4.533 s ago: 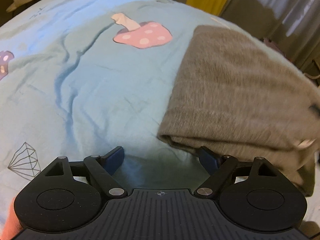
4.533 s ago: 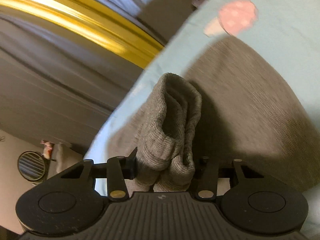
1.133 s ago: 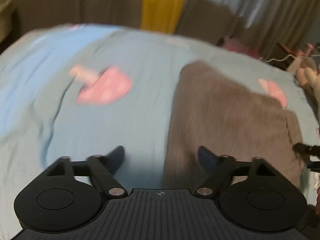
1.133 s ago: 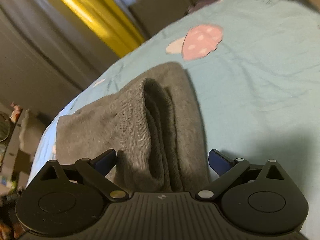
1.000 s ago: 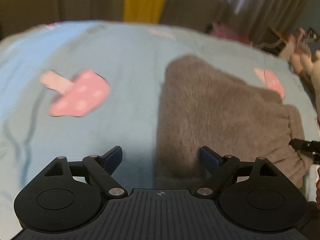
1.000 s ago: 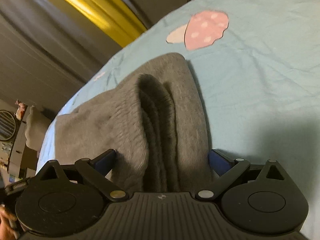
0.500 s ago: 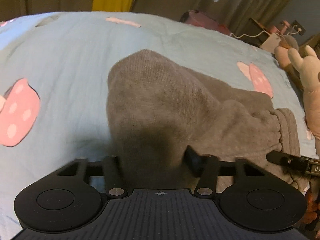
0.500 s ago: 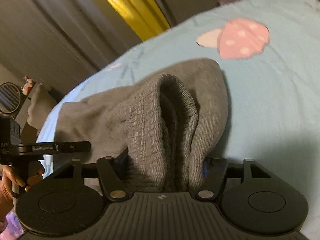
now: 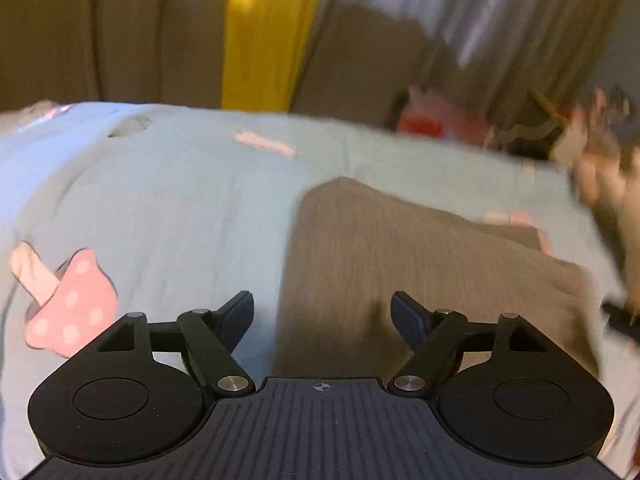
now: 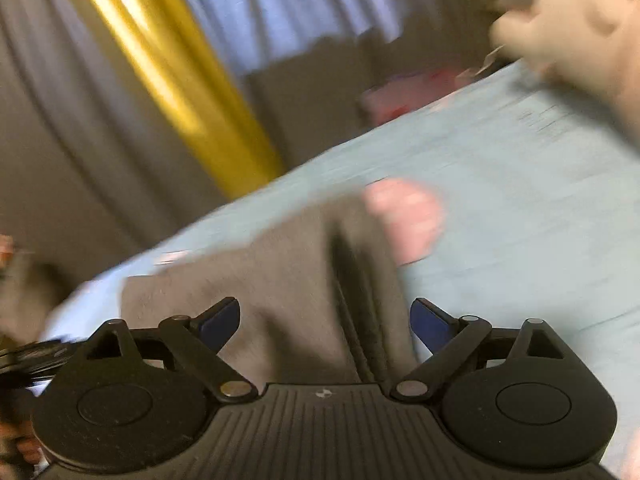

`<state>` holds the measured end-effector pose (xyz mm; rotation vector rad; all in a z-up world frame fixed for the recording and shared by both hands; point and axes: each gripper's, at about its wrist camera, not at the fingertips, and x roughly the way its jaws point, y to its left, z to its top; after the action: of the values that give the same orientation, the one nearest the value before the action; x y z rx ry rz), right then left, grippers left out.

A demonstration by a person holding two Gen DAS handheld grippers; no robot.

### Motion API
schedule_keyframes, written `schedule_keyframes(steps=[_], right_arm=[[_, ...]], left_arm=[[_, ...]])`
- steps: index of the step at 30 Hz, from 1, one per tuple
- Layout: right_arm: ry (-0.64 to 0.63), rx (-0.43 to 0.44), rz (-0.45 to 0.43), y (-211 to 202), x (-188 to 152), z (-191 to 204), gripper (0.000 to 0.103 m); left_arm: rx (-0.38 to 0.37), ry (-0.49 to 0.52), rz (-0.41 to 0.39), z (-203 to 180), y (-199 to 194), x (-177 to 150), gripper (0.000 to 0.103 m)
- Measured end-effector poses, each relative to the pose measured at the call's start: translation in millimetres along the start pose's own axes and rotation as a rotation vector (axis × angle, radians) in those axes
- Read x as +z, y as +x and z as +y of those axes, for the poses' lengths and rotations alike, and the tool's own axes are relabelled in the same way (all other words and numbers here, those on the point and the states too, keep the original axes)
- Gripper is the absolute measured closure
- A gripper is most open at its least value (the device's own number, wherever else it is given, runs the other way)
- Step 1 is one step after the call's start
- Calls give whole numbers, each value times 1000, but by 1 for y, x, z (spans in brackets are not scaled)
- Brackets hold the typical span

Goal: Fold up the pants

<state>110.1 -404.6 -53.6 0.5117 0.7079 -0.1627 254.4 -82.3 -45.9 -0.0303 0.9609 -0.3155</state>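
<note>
The grey knit pants (image 9: 420,264) lie folded flat on the light blue bed sheet (image 9: 180,208). In the left wrist view my left gripper (image 9: 322,314) hovers over the pants' near left edge, its jaws opening, nothing pressed between the blue pads. In the right wrist view the pants (image 10: 288,304) lie below my right gripper (image 10: 324,320), a fold ridge running between the fingers. Its jaws are opening too, pads clear of the cloth. Both views are blurred by motion.
The sheet carries pink mushroom prints (image 9: 68,304) (image 10: 408,216). Brown and grey curtains with a yellow strip (image 9: 268,32) hang behind the bed. A plush toy (image 10: 576,28) and blurred clutter (image 9: 592,152) sit off the bed's right side.
Half a second ago both grippers were closed on bunched cloth. Now both have opened, let the pants drop flat, and pulled up and back.
</note>
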Motion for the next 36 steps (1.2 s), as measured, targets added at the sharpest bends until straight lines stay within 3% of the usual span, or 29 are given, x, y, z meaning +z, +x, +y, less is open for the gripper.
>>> schedule_keyframes(steps=[5,8,11,13,18,21,24,26,31,33,34,35,36], right_arm=[[-40,-11,60,10,-23,3,9],[-154,-93,111,24,-41,13,8],[-308,-121,37,20,-60,13,4],[-305,-123,32,17,-64,12,4],[-304,-157,-32,-1,-62,22,4],[-358,-137,-71,-15,-73,30,4],[-401,-192,-13,-1,-83,24,4],[-341,-171,-15,0,-86,17,4],[-231,-152,-3,5,-90,7,4],[-238,-153,-19,5,-93,6,4],[-249,-158,-23,2,-95,8,4],[-255,-167,-23,-1,-94,9,4],[-254,-174,-26,-4,-92,12,4]], left_arm=[[93,130,86,-10,18,-50,17],[71,99,48,-4,8,-70,17],[41,64,65,8,1,-94,17],[40,41,53,12,-1,-104,17],[48,-55,49,16,-17,-109,17],[69,-111,-34,21,-33,-104,16],[176,-157,-111,28,-40,-95,15],[234,-193,-79,41,-36,-89,15],[184,-268,10,62,-22,-90,19],[235,-216,25,57,-16,-95,19],[314,-158,36,52,-12,-98,23],[415,-102,56,47,-7,-102,22],[466,-70,47,45,-7,-106,20]])
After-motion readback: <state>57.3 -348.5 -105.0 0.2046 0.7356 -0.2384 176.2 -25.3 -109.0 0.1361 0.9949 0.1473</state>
